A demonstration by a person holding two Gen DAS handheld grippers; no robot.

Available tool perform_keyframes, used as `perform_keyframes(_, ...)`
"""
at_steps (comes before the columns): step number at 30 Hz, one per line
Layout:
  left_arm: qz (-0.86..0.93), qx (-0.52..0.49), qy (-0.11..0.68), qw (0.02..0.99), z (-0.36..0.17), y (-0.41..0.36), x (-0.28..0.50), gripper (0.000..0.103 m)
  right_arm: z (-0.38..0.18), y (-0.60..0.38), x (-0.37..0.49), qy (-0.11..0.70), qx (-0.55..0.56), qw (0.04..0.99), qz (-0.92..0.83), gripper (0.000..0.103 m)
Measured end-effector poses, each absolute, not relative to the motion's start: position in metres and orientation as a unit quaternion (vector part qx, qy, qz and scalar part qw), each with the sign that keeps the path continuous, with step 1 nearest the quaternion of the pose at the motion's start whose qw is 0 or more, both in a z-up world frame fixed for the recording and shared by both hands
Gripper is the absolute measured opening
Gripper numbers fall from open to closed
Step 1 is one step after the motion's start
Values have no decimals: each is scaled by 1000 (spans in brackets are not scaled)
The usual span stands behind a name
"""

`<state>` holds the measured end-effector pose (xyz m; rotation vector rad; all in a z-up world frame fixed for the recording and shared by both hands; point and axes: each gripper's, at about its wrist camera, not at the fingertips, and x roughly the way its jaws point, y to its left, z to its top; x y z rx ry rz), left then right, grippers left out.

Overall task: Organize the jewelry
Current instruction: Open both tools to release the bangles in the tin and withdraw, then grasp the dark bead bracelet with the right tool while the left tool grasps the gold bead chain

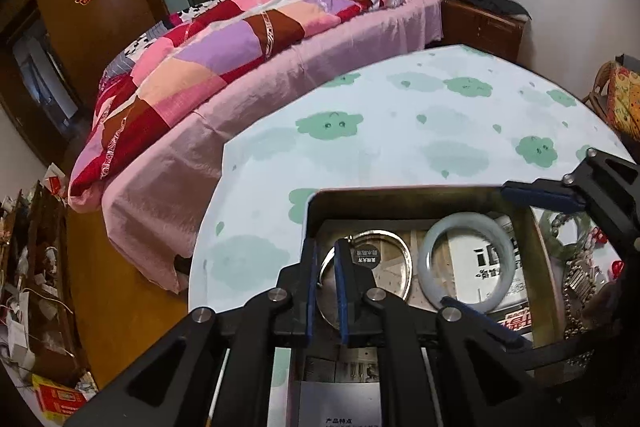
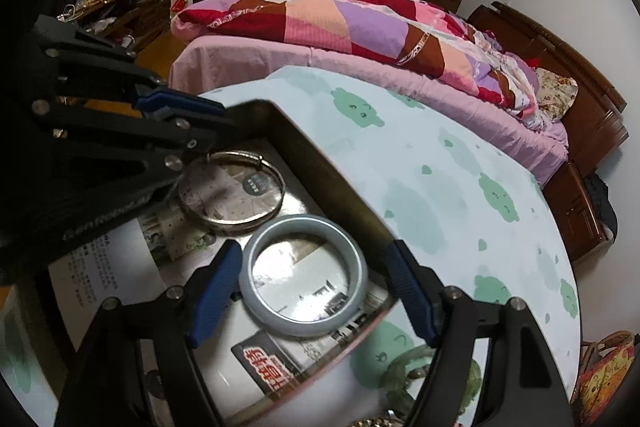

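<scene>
One tin (image 1: 520, 223) stands on the table (image 1: 400, 131), and two bangles lie flat inside it on printed paper: one silver bangle (image 1: 402, 247) and one pale jade bangle (image 1: 466, 263), side by side and apparently just apart. More jewelry (image 1: 580, 279) lies in a heap on the table outside the tin's right wall — beads, metal links and a greenish ring can be picked out, but the count cannot be told, as the pieces overlap and the frame edge cuts them off. The tin's near side is hidden behind the grippers in both views. Left gripper (image 1: 325, 283): fingers nearly together, clamped on the tin's left wall, one blue pad outside, one inside next to the silver bangle; whether the inner pad touches that bangle cannot be told. Right gripper (image 2: 310, 297): fingers wide apart, straddling the jade bangle — left pad (image 2: 214, 293) close to its rim, right pad at the tin's wall; contact with the bangle cannot be confirmed. One bed (image 1: 208, 67) stands beyond the table.
</scene>
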<state>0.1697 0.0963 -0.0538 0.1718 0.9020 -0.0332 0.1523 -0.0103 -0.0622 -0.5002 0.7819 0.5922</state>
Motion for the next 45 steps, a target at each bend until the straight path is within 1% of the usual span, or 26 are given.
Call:
perform_keyframes(3,-17,62,428,901,-49,99,162,16,-51,-20,147,358,-232,861,276,83)
perform_keyframes(4,-16,61,425,903,-47,98,158,27,-47,-24,146,357,-226,863,276,83)
perform_keyframes(5,-7,63,416,907,-44,96,153,48,-41,-32,143,353,-219,867,275,84)
perform_keyframes(6,0,65,406,912,-42,94,148,59,-37,-38,141,349,-214,871,273,86)
perform_keyframes(7,6,66,394,917,-38,92,143,73,-34,-42,141,346,-210,873,271,87)
perform_keyframes(9,3,62,374,925,-32,88,133,74,-28,-52,139,344,-198,878,267,88)
perform_keyframes(15,12,40,362,931,-28,83,113,74,-28,-71,131,346,-179,885,255,88)
perform_keyframes(28,6,18,373,927,-44,62,80,74,-41,-105,117,359,-139,892,239,88)
perform_keyframes(35,-6,10,373,928,-49,47,58,74,-50,-142,101,376,-98,897,209,88)
perform_keyframes(45,-36,14,347,937,-45,19,28,74,-69,-188,67,401,-49,899,172,88)
